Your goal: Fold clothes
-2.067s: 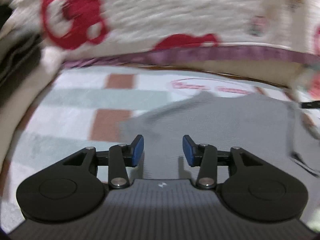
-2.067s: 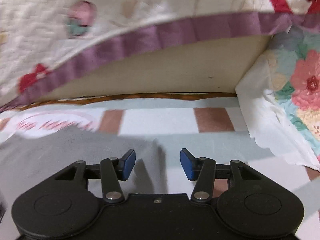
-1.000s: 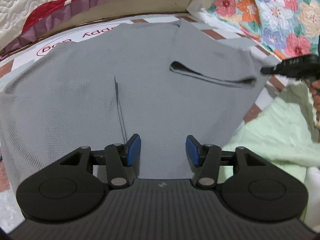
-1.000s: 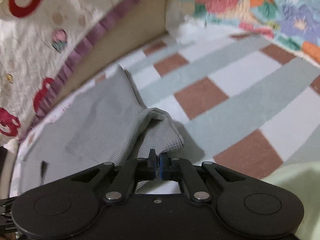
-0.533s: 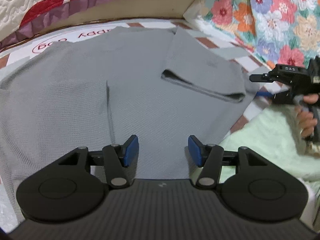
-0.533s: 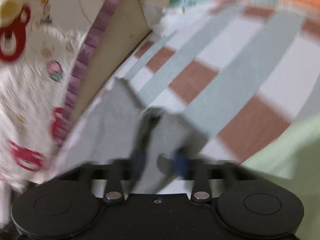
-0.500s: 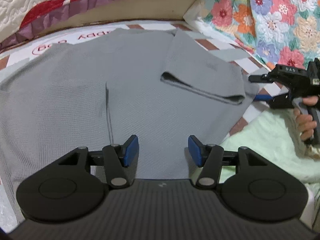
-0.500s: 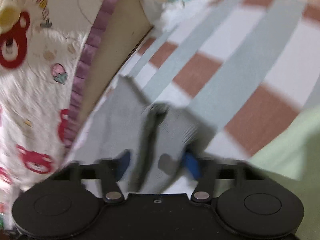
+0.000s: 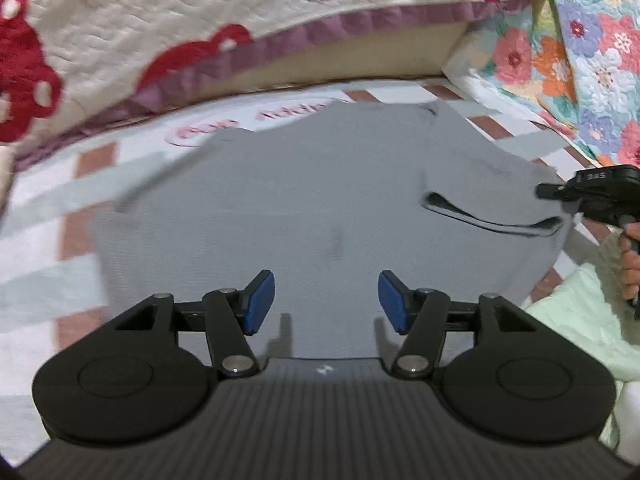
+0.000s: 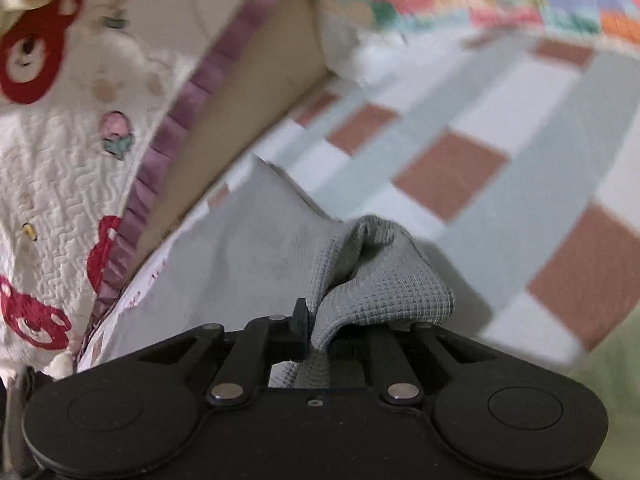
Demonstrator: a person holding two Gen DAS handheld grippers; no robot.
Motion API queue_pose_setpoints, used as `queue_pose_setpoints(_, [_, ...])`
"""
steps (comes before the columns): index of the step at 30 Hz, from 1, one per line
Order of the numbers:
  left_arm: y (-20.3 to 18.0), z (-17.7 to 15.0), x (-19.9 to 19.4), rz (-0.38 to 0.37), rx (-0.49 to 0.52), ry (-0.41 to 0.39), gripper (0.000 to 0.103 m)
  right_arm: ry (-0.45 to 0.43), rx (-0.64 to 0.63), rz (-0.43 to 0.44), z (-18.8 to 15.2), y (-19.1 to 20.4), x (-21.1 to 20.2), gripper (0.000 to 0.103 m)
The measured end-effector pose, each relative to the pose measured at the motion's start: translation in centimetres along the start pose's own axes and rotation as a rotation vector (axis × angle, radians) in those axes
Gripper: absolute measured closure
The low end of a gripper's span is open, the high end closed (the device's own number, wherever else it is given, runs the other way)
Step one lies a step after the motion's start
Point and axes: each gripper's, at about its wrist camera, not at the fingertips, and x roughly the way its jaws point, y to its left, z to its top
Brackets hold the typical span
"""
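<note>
A grey waffle-knit shirt [image 9: 304, 200] lies spread flat on a checked bedsheet of white, pale green and brown squares [image 10: 500, 128], reaching toward its far edge below a quilted cream cover with red bears [image 9: 160, 12]. The left gripper [image 9: 326, 300] hovers over the shirt, blue-padded fingers apart. The right gripper [image 10: 316, 336] is clamped on a bunched fold at the shirt's right edge.

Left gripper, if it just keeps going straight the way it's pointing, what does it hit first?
Most likely the grey shirt: the open left gripper points forward over it, with nothing between the fingers. How high it hovers above the cloth is unclear.
</note>
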Motion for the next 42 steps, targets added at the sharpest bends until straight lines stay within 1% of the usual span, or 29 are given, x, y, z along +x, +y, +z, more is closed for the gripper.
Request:
queue_pose_setpoints(2, [1.5,-0.6,-0.7,-0.013,-0.051,0.036,0.046,-0.032,-0.128,-0.001,0.4,1.8,-0.6,0.092])
queue_pose_setpoints(4, [3.1,-1.9,-0.2,-0.051,-0.140,0.120,0.045,-0.063,-0.255,-0.001,0.7,3.6,-1.2,0.092])
queue_pose_setpoints(5, [3.8,-2.7,0.3,-0.066,-0.187,0.165,0.045,-0.076,-0.329,0.010,0.7,5.1,-1.3,0.092])
queue_pose_setpoints(7, [4.9,-4.1,1.0,-0.083,-0.271,0.216,0.045,-0.088,-0.458,0.070,0.5,8.8,-1.4,0.092])
queue_pose_setpoints(8, [5.5,-4.6,0.9,-0.094,-0.302,0.219,0.045,-0.089,-0.522,0.110,0.4,10.9,-1.5,0.092])
queue_pose_setpoints(10, [6.5,-4.9,-0.1,-0.120,-0.346,0.180,0.045,-0.092,-0.649,0.192,0.3,15.1,-1.7,0.092])
queue_pose_setpoints(11, [7.3,-5.0,-0.7,-0.136,-0.374,0.153,0.045,-0.087,-0.720,0.251,-0.4,17.6,-1.8,0.092])
queue_pose_setpoints(13, [9.5,-5.2,-2.0,-0.167,-0.439,0.086,0.045,-0.048,-0.845,0.359,-2.7,22.1,-1.3,0.093])
queue_pose_setpoints(15, [11.9,-5.9,-2.5,-0.184,-0.519,0.027,0.045,0.041,-0.965,0.457,-6.7,26.1,-0.1,0.093])
queue_pose_setpoints(17, [14.5,-7.1,-2.7,-0.194,-0.625,-0.025,0.045,0.158,-1.055,0.518,-11.2,28.3,1.6,0.093])
queue_pose_setpoints(18, [15.7,-7.8,-2.5,-0.181,-0.689,-0.039,0.045,0.214,-1.103,0.532,-13.3,28.8,2.4,0.093])
queue_pose_setpoints(20, [17.3,-8.6,-2.1,-0.162,-0.744,-0.069,0.045,0.293,-1.204,0.523,-17.0,28.9,3.9,0.093])
queue_pose_setpoints(22, [18.0,-8.9,-1.9,-0.186,-0.780,-0.096,0.045,0.318,-1.228,0.512,-18.5,28.3,4.5,0.093])
queue_pose_setpoints(23, [18.1,-8.7,-1.8,-0.205,-0.788,-0.108,0.045,0.314,-1.226,0.510,-18.8,28.1,4.5,0.093])
queue_pose_setpoints(25, [17.9,-8.2,-1.6,-0.243,-0.785,-0.126,0.045,0.304,-1.228,0.510,-18.7,27.9,4.0,0.093])
queue_pose_setpoints(28, [17.7,-7.6,-1.6,-0.290,-0.768,-0.129,0.044,0.295,-1.243,0.513,-18.7,28.0,3.7,0.093])
queue_pose_setpoints(32, [17.5,-7.8,-1.5,-0.338,-0.771,-0.105,0.044,0.276,-1.257,0.520,-18.8,27.3,2.8,0.093])
queue_pose_setpoints(34, [17.5,-8.1,-1.1,-0.382,-0.789,-0.080,0.044,0.276,-1.242,0.519,-18.7,27.8,3.4,0.093])
queue_pose_setpoints(37, [16.9,-8.2,-0.3,-0.471,-0.789,-0.030,0.043,0.273,-1.232,0.519,-18.7,27.9,3.8,0.093])
queue_pose_setpoints(40, [16.0,-8.2,0.6,-0.476,-0.794,-0.009,0.043,0.267,-1.236,0.523,-18.8,28.0,4.0,0.092])
queue_pose_setpoints(42, [15.7,-8.0,1.2,-0.456,-0.790,-0.017,0.043,0.248,-1.287,0.536,-19.0,27.8,3.5,0.092])
